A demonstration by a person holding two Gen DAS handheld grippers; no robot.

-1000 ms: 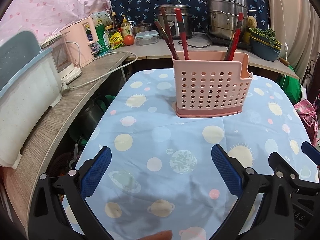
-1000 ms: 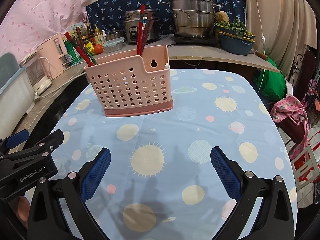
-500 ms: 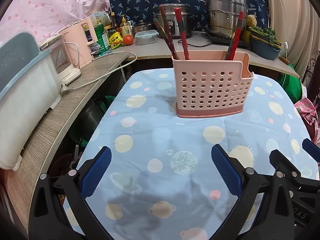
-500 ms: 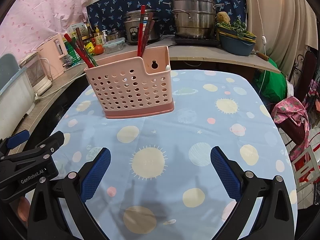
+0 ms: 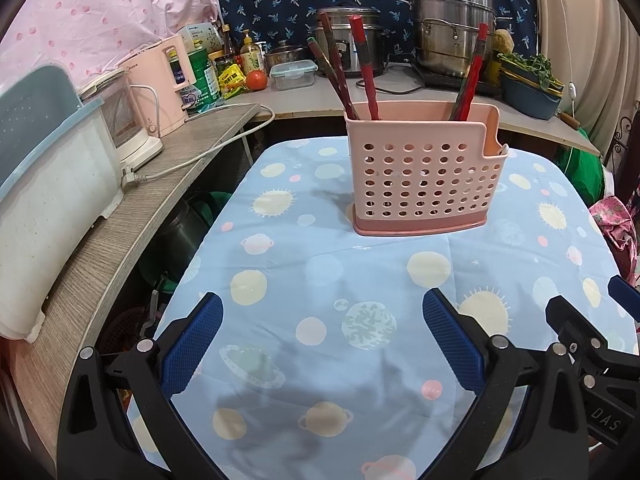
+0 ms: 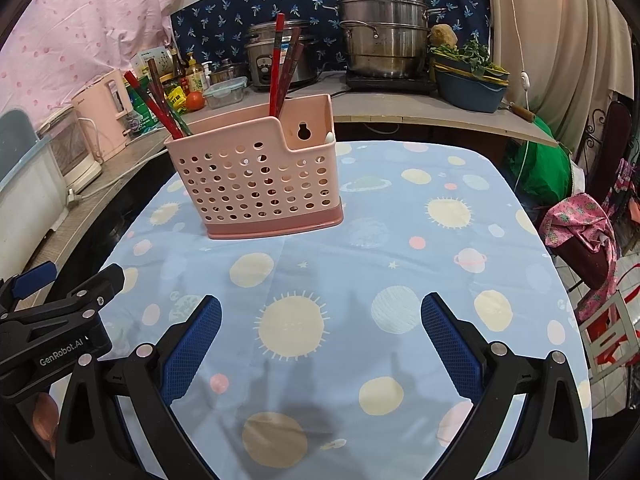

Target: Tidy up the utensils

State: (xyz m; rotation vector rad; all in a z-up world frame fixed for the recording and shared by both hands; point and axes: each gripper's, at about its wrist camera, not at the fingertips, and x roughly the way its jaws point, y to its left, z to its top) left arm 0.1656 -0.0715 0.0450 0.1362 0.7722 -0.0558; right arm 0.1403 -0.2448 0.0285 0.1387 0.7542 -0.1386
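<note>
A pink perforated utensil holder (image 5: pixel 424 184) stands upright on the table with the blue planet-print cloth (image 5: pixel 320 264); it also shows in the right wrist view (image 6: pixel 256 188). Red and dark chopsticks (image 5: pixel 360 68) stick up from its left end, and more chopsticks (image 5: pixel 470 76) from its right end. My left gripper (image 5: pixel 322 340) is open and empty, low over the near part of the cloth. My right gripper (image 6: pixel 320 340) is open and empty, to the right of the left one. Both are well short of the holder.
A wooden side counter (image 5: pixel 132 216) on the left holds a white-and-blue bin (image 5: pixel 48 184), a pink kettle (image 5: pixel 164 80) and a cord. The back counter carries steel pots (image 6: pixel 384 44), a rice cooker, bottles and a blue basin (image 6: pixel 468 88). A chair with cloth (image 6: pixel 580 236) stands right.
Both grippers have drawn back slightly from the holder and stay open. The holder and chopsticks have not moved.
</note>
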